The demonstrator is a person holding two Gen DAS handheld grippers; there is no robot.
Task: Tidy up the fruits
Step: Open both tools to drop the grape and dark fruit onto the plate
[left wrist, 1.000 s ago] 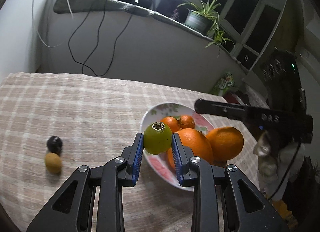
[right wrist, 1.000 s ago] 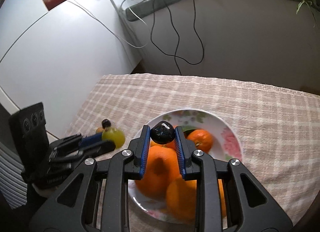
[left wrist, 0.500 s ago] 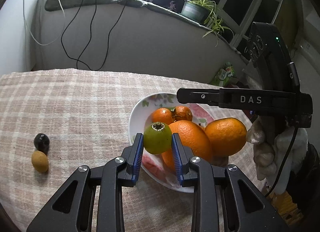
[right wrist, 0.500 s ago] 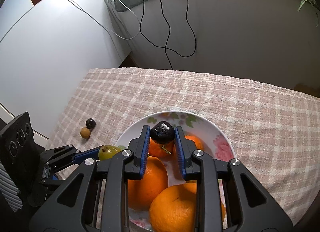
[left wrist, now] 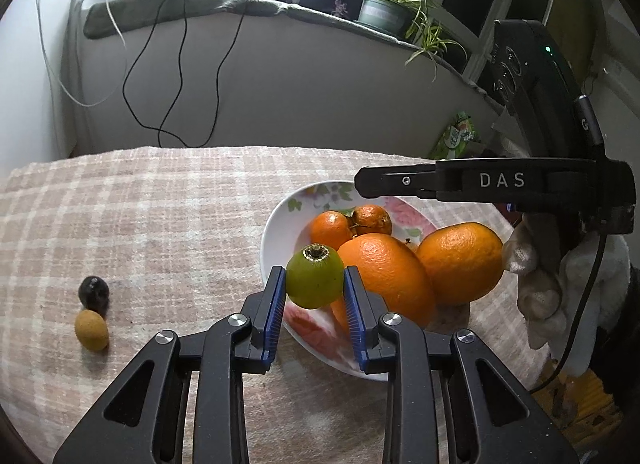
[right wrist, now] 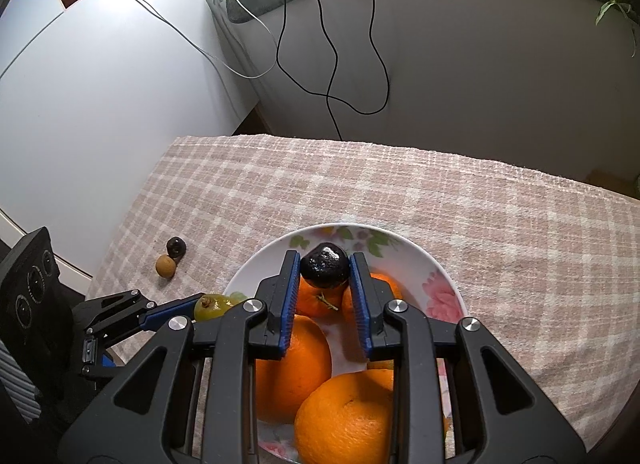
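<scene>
My left gripper (left wrist: 315,284) is shut on a green round fruit (left wrist: 315,281) and holds it above the near left rim of a white flowered plate (left wrist: 276,224). The plate holds two big oranges (left wrist: 386,276) and two small tangerines (left wrist: 330,226). My right gripper (right wrist: 325,276) is shut on a dark round fruit (right wrist: 324,266) above the plate (right wrist: 436,276), over the tangerines. A small dark fruit (left wrist: 93,292) and a small tan fruit (left wrist: 91,330) lie touching on the checked cloth left of the plate.
The table has a pink checked cloth (left wrist: 160,216). A grey wall with black cables (left wrist: 176,76) stands behind it. A ledge with potted plants (left wrist: 384,12) runs above. A white cabinet (right wrist: 100,84) stands left of the table in the right wrist view.
Both grippers have moved forward over the plate with their fruits still held. The right gripper now hangs over the far part of the plate.
</scene>
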